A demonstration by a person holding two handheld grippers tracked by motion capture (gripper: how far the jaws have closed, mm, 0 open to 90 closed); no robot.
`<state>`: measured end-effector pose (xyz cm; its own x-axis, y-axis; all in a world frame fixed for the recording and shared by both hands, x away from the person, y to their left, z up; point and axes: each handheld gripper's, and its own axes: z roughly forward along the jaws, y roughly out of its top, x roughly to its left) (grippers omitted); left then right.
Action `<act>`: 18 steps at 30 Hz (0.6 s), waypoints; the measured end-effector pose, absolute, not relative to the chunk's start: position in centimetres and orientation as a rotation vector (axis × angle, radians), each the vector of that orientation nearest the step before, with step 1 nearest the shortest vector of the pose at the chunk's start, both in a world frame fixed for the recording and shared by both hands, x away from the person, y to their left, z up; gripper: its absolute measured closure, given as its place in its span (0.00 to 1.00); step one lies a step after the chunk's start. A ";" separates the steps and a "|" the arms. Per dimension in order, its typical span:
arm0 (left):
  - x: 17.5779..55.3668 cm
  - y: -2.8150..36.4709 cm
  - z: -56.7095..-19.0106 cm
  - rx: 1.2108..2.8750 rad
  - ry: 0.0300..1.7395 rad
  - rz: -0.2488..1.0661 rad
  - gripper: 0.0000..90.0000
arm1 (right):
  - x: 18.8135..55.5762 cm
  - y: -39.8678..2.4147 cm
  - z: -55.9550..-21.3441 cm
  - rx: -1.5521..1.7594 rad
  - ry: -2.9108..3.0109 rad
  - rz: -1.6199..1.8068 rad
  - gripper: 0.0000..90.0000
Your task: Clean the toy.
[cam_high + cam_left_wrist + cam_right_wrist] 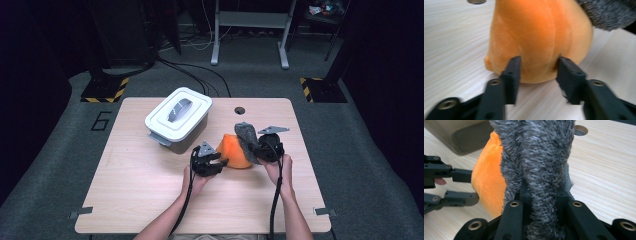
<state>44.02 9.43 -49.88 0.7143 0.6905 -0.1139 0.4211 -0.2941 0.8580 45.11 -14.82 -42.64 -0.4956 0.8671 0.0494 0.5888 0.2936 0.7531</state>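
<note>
The step in hand looks like handling a plush toy between two grippers: the right gripper (541, 202) has its fingers (512, 220) pinched tight on the toy's grey fur part (536, 157), while the left gripper (537, 72) has its fingers (511, 75) partly spread, one on each side of the orange body (536, 37) near its base. Those left fingers sit at or just off the fabric, and whether they press on it cannot be told; it reads as a grip let go or not yet taken. The toy (237, 150) lies on the worktop (150, 190) right of centre, between the two hands and just beside a lidded white bin (177, 119), whose lid is on. The orange body stands as a rounded mound, broad end down on the wood, top narrowing upward and slightly away from the person. The grey fur runs up and over its right flank, its long axis steeply upright and leaning toward the far edge. If the toy is bound for the bin, the next move calls for the left gripper to back clear and deal with the lid, since the right alone carries the toy by soft fur that may stretch or slip.
</note>
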 end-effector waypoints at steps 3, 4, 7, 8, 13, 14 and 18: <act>44.1 9.3 -50.1 1.922 0.866 0.346 0.46 | 45.2 -14.9 -42.7 1.315 2.196 1.043 0.83; 44.3 9.3 -50.1 1.939 0.849 0.357 0.44 | 45.3 -14.9 -42.8 1.323 2.195 1.046 0.83; 44.4 9.0 -50.4 1.960 0.833 0.363 0.42 | 45.5 -15.2 -42.9 1.328 2.199 1.048 0.83; 44.4 9.0 -50.4 1.965 0.828 0.360 0.42 | 45.5 -15.3 -43.0 1.337 2.196 1.045 0.83; 44.5 8.5 -50.7 1.987 0.793 0.412 0.48 | 45.7 -15.5 -43.2 1.344 2.192 1.060 0.83; 44.5 8.4 -50.8 2.000 0.789 0.422 0.52 | 45.7 -15.5 -43.2 1.348 2.189 1.062 0.83; 44.4 8.2 -50.8 2.006 0.790 0.428 0.72 | 45.6 -15.6 -43.4 1.351 2.172 1.091 0.83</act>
